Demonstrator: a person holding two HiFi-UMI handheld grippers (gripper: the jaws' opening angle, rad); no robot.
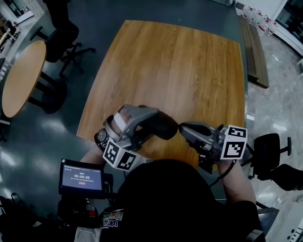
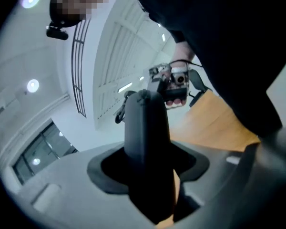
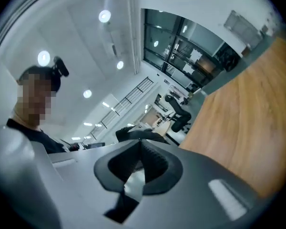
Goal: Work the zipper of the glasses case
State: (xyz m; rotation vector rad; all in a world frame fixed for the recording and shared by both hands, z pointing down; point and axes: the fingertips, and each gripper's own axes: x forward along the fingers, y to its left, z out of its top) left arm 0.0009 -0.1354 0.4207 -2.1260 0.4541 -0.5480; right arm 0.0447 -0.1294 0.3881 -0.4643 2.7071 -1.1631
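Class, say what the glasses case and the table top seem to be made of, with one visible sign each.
The glasses case looks like a fabric-covered moulded shell, matte black: no shine, a seam-like ridge at its end. The table top looks like wood or wood-look laminate, satin finish: streaky orange-brown grain, soft glare.

Round ceiling lights (image 3: 104, 16) give bright, even light; the floor (image 1: 10, 158) shows soft glare. Both gripper views bend at their dark edges (fisheye), with close parts blurred.

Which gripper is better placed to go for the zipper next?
Right, probably. The left gripper is clamped on the glasses case and steadies it. The right gripper has its jaws together with nothing seen between them, and its tips sit at the case's end.
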